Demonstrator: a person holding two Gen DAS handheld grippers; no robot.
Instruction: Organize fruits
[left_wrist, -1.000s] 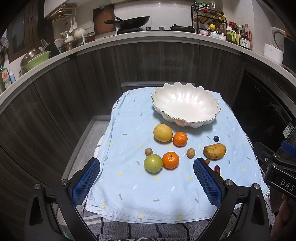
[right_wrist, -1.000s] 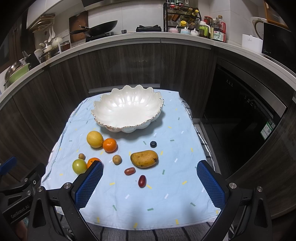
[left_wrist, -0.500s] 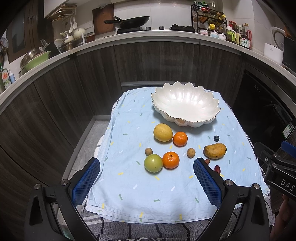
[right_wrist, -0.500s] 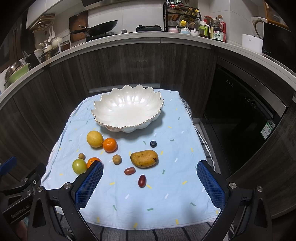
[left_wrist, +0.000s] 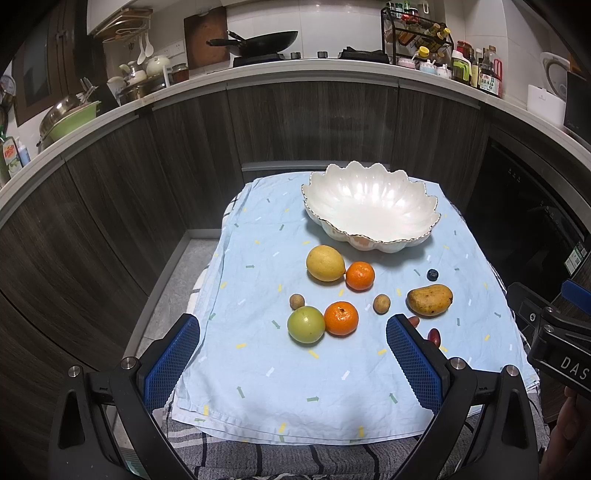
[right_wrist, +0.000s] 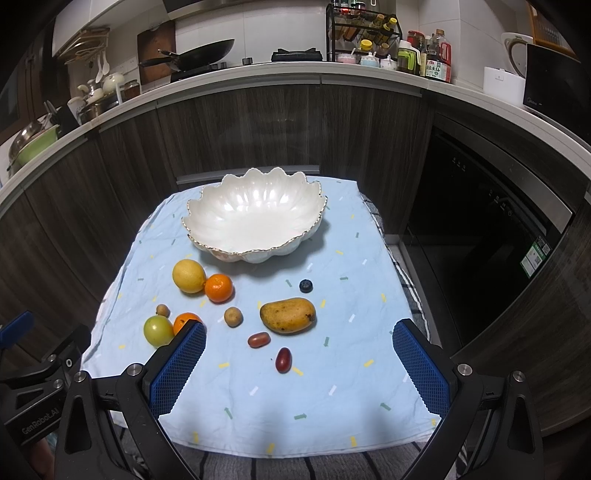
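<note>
— Looking down both wrist views, what do we have on the blue cloth (right_wrist: 332, 398)?

— We see a white scalloped bowl (right_wrist: 255, 221) at the far end, nothing in it. Nearer to us lie a lemon (right_wrist: 189, 276) touching an orange (right_wrist: 219, 288), a green fruit (left_wrist: 306, 325) touching a second orange (left_wrist: 341, 318), two small brown fruits, a mango (right_wrist: 288, 315), a blueberry (right_wrist: 306, 285) and two red grape tomatoes (right_wrist: 283, 359).

— And our tongs?

— We hold the left gripper (left_wrist: 291, 362) with its jaws spread wide, nothing between them, above the near edge of the cloth. Our right gripper (right_wrist: 299, 369) is equally wide apart and empty, just beside it.
</note>
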